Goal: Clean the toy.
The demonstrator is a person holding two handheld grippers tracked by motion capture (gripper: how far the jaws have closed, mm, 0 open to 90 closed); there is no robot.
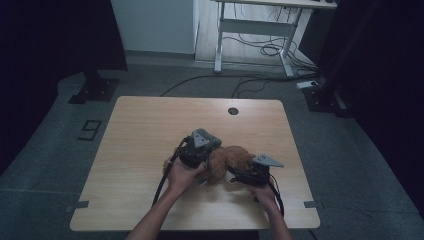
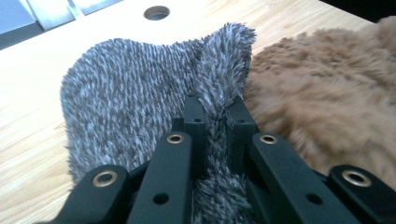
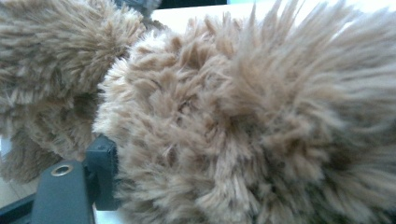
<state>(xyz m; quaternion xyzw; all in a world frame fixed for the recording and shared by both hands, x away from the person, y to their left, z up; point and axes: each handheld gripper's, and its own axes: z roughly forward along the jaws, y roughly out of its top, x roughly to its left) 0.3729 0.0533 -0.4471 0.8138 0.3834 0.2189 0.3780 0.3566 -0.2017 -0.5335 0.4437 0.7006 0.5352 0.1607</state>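
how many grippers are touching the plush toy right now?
2. The left gripper is pinched on the toy's grey furry part; the right gripper is pressed into the brown plush toy, grip hidden by fur.

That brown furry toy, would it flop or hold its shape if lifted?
Probably floppy: the brown plush toy sags low on the table, and the left gripper folds its grey fleece patch easily. Likely light; the long fur should grip well.

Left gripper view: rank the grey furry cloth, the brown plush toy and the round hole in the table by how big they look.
1. grey furry cloth, though nearness to the camera may flatter it
2. brown plush toy, cut off at the frame edge
3. round hole
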